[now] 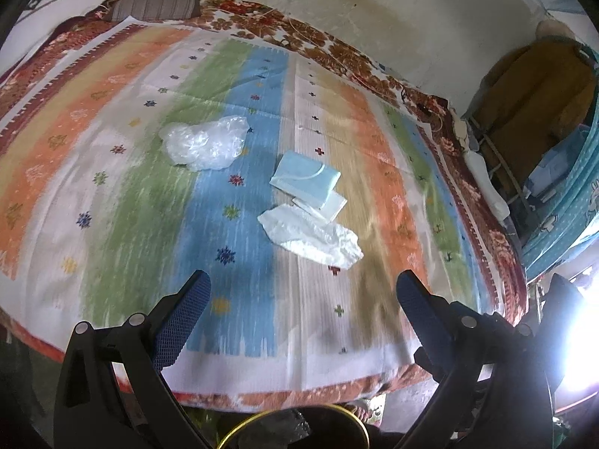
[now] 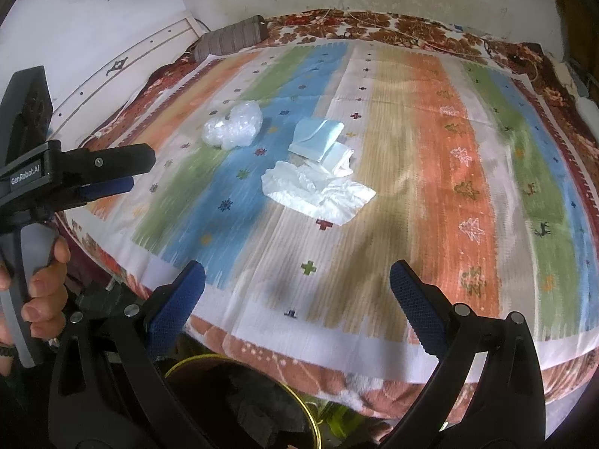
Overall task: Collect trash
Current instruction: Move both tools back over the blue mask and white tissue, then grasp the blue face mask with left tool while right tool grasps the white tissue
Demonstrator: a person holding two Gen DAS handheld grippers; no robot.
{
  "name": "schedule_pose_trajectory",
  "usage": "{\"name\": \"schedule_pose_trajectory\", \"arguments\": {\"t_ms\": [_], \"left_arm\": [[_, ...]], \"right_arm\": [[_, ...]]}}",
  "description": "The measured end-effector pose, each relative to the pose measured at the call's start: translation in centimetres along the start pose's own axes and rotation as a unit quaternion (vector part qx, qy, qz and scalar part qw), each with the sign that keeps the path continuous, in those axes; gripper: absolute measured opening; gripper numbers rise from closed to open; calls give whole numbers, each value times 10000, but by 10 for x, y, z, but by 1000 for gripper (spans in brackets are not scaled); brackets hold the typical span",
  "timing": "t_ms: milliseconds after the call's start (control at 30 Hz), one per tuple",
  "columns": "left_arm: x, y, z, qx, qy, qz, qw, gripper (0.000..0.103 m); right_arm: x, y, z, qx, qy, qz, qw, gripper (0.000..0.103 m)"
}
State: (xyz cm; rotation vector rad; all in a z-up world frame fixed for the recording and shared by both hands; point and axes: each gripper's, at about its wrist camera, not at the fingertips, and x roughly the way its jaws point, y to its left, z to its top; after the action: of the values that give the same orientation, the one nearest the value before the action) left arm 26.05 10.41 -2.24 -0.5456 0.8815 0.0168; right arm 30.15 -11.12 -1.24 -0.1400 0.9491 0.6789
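Observation:
Trash lies mid-bed on a striped cover: a crumpled clear plastic bag (image 1: 205,143) (image 2: 234,125), a pale blue face mask (image 1: 305,177) (image 2: 316,136) resting on a folded white piece (image 1: 329,204) (image 2: 338,159), and a crumpled white tissue (image 1: 310,237) (image 2: 318,192) nearest me. My left gripper (image 1: 299,295) is open above the bed's near edge, short of the tissue, and holds nothing. My right gripper (image 2: 297,284) is open and holds nothing, likewise near the edge. In the right wrist view the left gripper (image 2: 112,183) shows at the left, held by a hand (image 2: 45,284).
A dark bin with a yellow rim (image 1: 295,428) (image 2: 239,400) sits below the bed's near edge, under both grippers. A striped pillow (image 1: 157,3) (image 2: 232,39) lies at the far end by the wall. A cluttered shelf with a teal curtain (image 1: 554,157) stands right of the bed.

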Motion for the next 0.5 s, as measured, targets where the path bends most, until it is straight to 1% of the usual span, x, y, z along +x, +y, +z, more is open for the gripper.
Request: {"name": "schedule_pose_trajectory", "arguments": {"t_ms": [100, 233, 333, 500], "left_arm": [[10, 4, 7, -48, -27, -109, 9999, 97], [26, 6, 15, -64, -8, -152, 9999, 97], [39, 8, 21, -105, 57, -305, 9995, 97], [59, 13, 29, 34, 10, -355, 9994, 97]], "right_arm": [[9, -4, 6, -18, 14, 4, 10000, 94], [16, -11, 13, 32, -140, -50, 9999, 94], [29, -17, 17, 116, -19, -38, 9999, 94], [52, -26, 20, 106, 114, -124, 9998, 94]]}}
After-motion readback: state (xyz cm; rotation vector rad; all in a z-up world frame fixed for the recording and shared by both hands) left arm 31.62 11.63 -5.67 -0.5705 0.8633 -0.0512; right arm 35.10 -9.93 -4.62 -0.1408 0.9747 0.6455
